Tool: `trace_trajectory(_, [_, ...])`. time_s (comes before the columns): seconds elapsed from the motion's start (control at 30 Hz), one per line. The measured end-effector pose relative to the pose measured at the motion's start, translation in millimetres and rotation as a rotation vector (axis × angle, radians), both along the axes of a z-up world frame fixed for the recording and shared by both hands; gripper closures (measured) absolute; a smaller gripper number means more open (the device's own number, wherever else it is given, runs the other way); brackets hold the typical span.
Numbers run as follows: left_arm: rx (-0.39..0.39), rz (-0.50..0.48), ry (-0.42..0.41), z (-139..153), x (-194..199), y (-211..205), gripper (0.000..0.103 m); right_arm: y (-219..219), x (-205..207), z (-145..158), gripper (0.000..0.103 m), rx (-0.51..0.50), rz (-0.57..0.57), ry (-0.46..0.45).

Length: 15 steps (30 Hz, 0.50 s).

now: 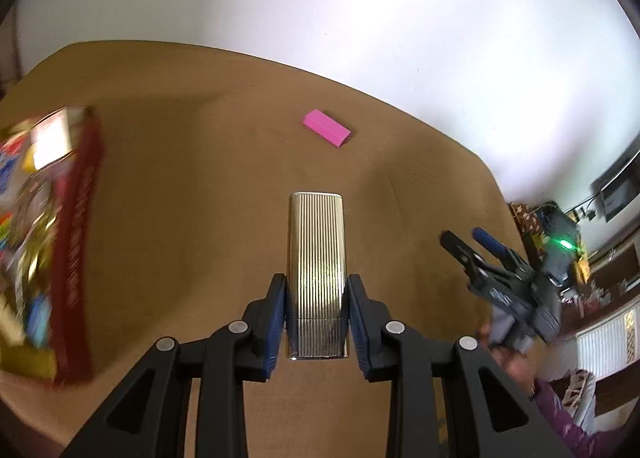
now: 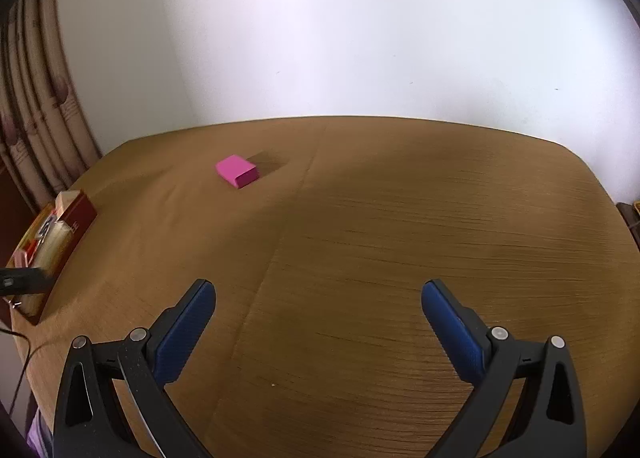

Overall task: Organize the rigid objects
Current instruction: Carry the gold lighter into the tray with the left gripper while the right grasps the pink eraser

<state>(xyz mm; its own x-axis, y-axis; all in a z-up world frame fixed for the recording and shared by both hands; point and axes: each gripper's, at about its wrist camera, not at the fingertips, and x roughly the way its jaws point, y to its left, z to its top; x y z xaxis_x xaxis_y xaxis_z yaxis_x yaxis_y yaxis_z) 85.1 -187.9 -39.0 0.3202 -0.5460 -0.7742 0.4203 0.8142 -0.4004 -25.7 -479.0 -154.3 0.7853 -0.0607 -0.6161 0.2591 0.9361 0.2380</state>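
Note:
My left gripper [image 1: 316, 282] is shut on a ribbed gold metal case [image 1: 317, 258], held above the brown table [image 1: 180, 198] with its long side running away from the camera. A pink box [image 1: 326, 133] lies on the table beyond it; the right wrist view has the same pink box [image 2: 237, 171] at the far left. My right gripper [image 2: 318, 290] stands open over bare table with nothing between its fingers. In the left wrist view that right gripper [image 1: 464, 236] shows at the right, a hand holding it.
A red printed box [image 1: 52, 242] lies blurred at the table's left edge, and the right wrist view shows this red box [image 2: 52, 234] at the far left. A white wall backs the table. Curtains [image 2: 36, 118] hang on the left. Room clutter [image 1: 568, 258] sits off the right edge.

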Motion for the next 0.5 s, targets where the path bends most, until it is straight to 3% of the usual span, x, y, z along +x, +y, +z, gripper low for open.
trace_trajectory(0.07, [-0.009,0.033,0.001,6.1,-11.7,24.8,0.073,3.1,5.8,0.3,0.000,0.011,0.062,0.019])
trace_trajectory(0.13, [-0.012,0.053,0.003,5.6,-23.9,14.4,0.073,8.6,16.0,1.8,0.000,0.010,0.127,0.043])
trace_trajectory(0.23, [-0.005,0.093,-0.011,12.0,-37.5,40.1,0.073,18.5,39.9,10.5,0.000,-0.008,0.232,0.047])
trace_trajectory(0.37, [-0.023,0.177,-0.018,19.1,-51.3,75.9,0.073,28.7,96.5,21.4,0.001,-0.056,0.330,0.081])
trace_trajectory(0.5, [-0.004,0.232,-0.042,29.8,-52.7,106.6,0.073,36.1,144.6,33.2,0.001,-0.086,0.357,0.108])
